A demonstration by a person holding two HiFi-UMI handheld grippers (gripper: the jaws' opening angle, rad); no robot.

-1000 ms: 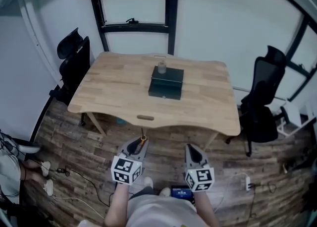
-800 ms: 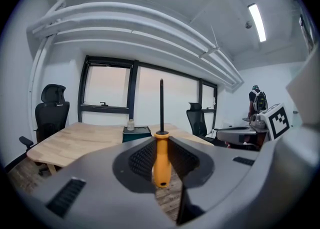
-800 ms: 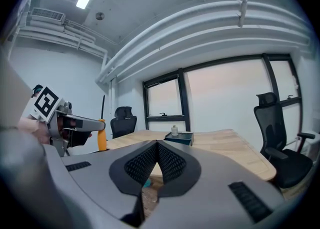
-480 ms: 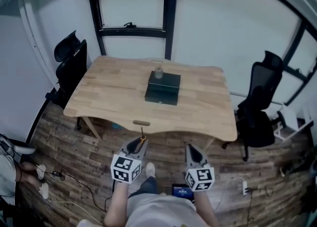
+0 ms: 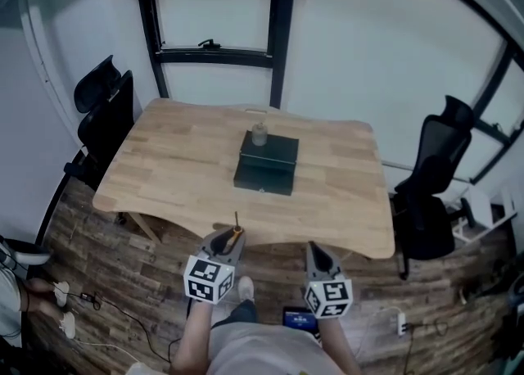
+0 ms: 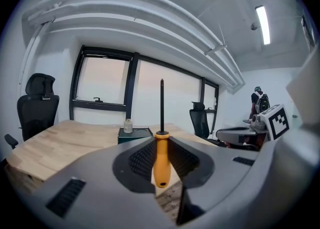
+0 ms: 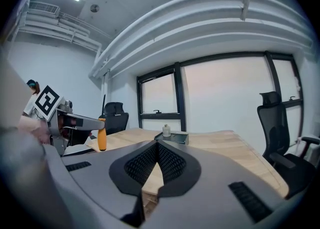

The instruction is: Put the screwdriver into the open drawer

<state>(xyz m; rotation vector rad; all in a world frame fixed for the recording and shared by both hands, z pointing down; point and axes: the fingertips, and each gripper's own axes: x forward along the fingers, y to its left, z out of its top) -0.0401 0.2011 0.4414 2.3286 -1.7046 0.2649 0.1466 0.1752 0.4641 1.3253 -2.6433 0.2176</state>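
- Head view, far left: black chair (image 5: 102,111) just beside the left edge of the wooden table (image 5: 180,160).
- Lower left of centre, over the plank floor (image 5: 123,242) in front of the table's near edge: left gripper (image 5: 228,239), marker cube toward the person.
- Clamped between its jaws: the screwdriver (image 5: 236,230). In the left gripper view, both pads pressed on the orange handle, dark shaft pointing straight up, clear of the tabletop.
- Near the table's middle, toward the far edge: dark green drawer box (image 5: 266,163), well apart from the screwdriver. Impossible to tell whether the drawer is pulled out.
- On the box's top, at its far side: small pale bottle (image 5: 259,134), upright.
- Right of the left gripper, also in front of the near edge: right gripper (image 5: 316,249). In the right gripper view, jaws closed together with nothing between them.
- Far right: second black chair (image 5: 434,177) near the table's right edge.
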